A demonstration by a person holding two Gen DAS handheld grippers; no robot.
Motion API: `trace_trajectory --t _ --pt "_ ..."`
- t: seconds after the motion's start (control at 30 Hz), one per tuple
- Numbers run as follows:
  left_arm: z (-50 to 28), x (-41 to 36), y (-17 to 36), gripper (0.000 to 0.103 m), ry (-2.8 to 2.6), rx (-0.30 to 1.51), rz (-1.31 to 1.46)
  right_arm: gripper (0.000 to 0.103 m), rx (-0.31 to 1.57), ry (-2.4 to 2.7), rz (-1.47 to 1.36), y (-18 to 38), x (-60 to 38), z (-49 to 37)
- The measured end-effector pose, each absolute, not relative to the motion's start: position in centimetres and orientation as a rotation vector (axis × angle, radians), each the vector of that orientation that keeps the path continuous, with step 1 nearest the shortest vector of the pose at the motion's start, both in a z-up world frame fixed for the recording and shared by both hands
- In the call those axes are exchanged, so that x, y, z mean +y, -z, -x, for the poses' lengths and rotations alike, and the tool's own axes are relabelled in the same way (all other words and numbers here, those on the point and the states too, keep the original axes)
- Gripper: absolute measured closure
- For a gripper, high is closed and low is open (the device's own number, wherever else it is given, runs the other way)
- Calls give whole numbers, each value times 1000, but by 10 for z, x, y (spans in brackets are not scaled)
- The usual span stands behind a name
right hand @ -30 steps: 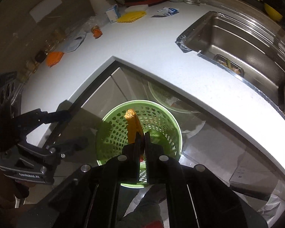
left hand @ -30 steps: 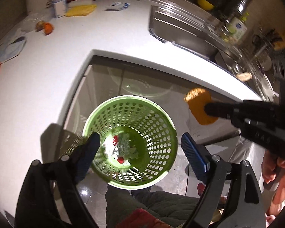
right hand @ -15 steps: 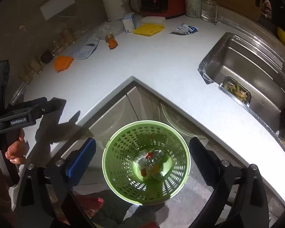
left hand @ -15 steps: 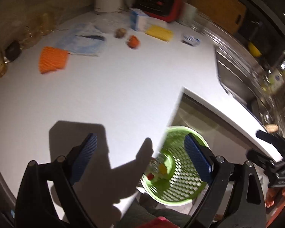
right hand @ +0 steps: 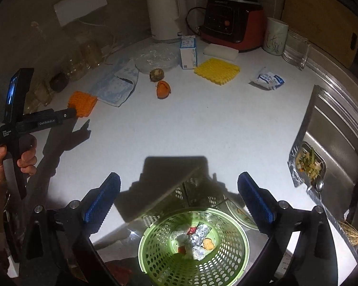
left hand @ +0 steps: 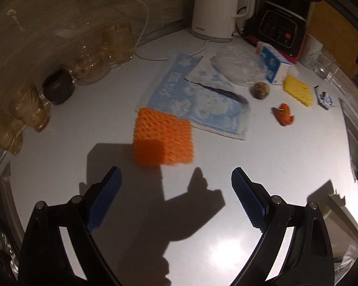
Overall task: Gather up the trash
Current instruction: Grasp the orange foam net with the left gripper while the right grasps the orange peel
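Moved: left gripper (left hand: pixel 175 191) swung from green basket (right hand: pixel 193 247) to counter (left hand: pixel 262 157).
Jaws: both wide open, empty.
Trash: orange foam net (left hand: pixel 163 140) just ahead, between jaws.
Handling: light, soft, likely squashy; pinch across its edges.

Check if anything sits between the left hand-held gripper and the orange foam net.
Nothing visible does. The left hand-held gripper is open, and only bare white countertop separates it from the orange foam net.

On the counter (right hand: pixel 202 124) lie two foam nets, one orange (left hand: pixel 163 140) and one yellow (right hand: pixel 217 71). There is one kettle (right hand: pixel 164 12), one blender (right hand: pixel 231 16), one carton (right hand: pixel 188 52), one cloth (left hand: pixel 198 100), one orange peel (right hand: pixel 163 89) and one green basket (right hand: pixel 193 247).
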State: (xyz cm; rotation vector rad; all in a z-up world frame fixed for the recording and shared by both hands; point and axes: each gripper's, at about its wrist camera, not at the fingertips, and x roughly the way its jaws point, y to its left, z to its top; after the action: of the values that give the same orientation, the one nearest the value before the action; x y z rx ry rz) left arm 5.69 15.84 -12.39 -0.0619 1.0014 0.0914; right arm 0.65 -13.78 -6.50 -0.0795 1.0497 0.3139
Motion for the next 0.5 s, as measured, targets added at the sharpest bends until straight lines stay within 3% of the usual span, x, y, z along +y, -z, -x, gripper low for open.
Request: trace_trajectory --t 0.3,0.33,0.4,0.5 --pt "-99 180 158 15 -69 1069 94 5 1067 -293 102 79 -96 -75" --pt "-102 180 160 18 -61 1075 96 5 1071 -291 101 81 -94 -79" --pt "-107 179 166 36 -44 1091 88 5 1080 -283 100 85 -89 -90" --pt "-111 178 168 46 -58 1084 65 5 1079 -270 93 92 -85 -104"
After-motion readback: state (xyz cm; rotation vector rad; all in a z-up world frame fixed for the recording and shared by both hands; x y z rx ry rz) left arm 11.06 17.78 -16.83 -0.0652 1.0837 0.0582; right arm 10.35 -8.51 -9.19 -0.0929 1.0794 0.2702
